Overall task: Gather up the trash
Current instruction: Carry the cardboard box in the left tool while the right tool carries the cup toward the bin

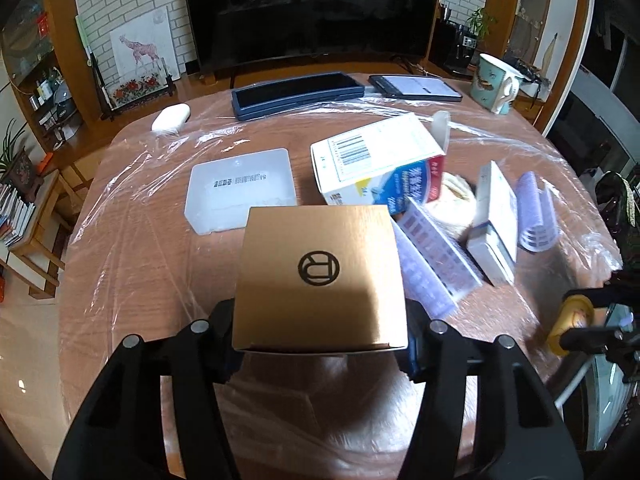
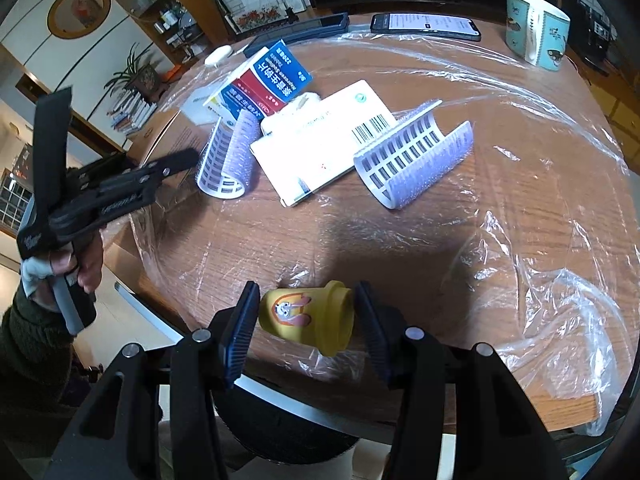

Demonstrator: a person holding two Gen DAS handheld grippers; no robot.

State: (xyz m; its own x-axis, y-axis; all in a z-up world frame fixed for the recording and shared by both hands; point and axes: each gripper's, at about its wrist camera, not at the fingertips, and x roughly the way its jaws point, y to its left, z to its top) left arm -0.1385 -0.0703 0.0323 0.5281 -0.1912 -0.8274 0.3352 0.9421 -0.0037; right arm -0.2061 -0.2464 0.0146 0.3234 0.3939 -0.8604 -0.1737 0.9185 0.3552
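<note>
My left gripper (image 1: 320, 344) is shut on a gold cardboard box (image 1: 320, 276) with a round black logo and holds it above the table's near side. My right gripper (image 2: 306, 320) is shut on a small yellow cup (image 2: 308, 318) with a cartoon rabbit, held on its side over the table's front edge. More trash lies mid-table: a blue, red and white medicine box (image 1: 376, 160) (image 2: 260, 80), a flat white box with a barcode (image 2: 320, 140), two lilac hair rollers (image 2: 412, 160) (image 2: 226, 156), and a frosted plastic case (image 1: 240, 190).
The round wooden table (image 2: 400, 260) is covered in clear plastic film. A teal mug (image 2: 536, 28), a lit phone (image 2: 424, 26), a dark tablet case (image 1: 296, 94) and a white mouse-like item (image 1: 170, 117) sit at the far side. A dark bin (image 2: 280, 428) stands below the front edge.
</note>
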